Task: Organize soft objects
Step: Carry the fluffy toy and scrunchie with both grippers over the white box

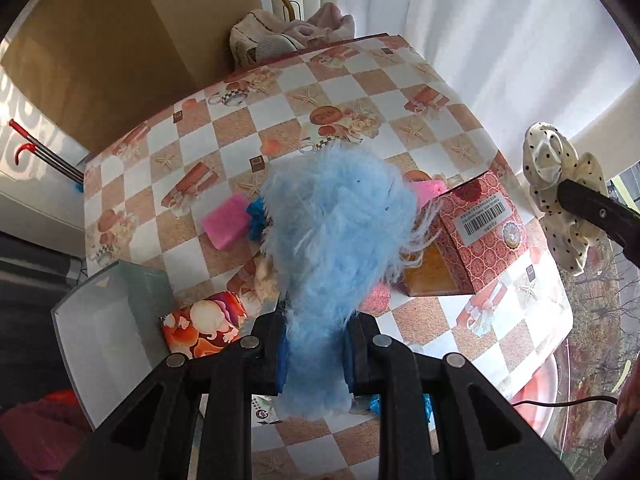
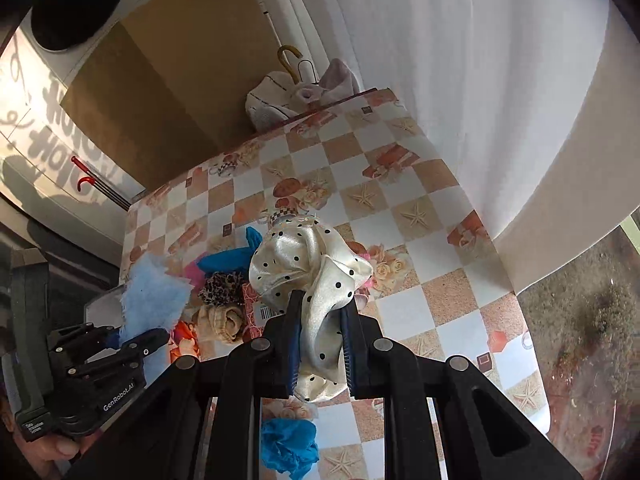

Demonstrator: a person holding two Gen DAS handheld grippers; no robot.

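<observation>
**Both grippers held soft things above the checked table**

Left wrist view: the left gripper (image 1: 316, 356) was clamped on a fluffy blue toy (image 1: 336, 236), its jaws nearly closed on the fur, held above the table (image 1: 348, 84). On the table lay a pink sponge (image 1: 224, 224) and a red patterned box (image 1: 480, 232) with a barcode label. At the right edge, the right gripper (image 1: 568, 196) pinched a cream dotted scrunchie (image 1: 560, 184).

Right wrist view: the right gripper (image 2: 320, 344) was squeezed tight on the scrunchie (image 2: 308, 268), hanging over the table (image 2: 416, 216). To the left, the left gripper (image 2: 140, 340) held the blue toy (image 2: 152, 292). Below lay a leopard scrunchie (image 2: 222, 284), a beige knit roll (image 2: 224, 320) and a bright blue scrunchie (image 2: 288, 448).
</observation>
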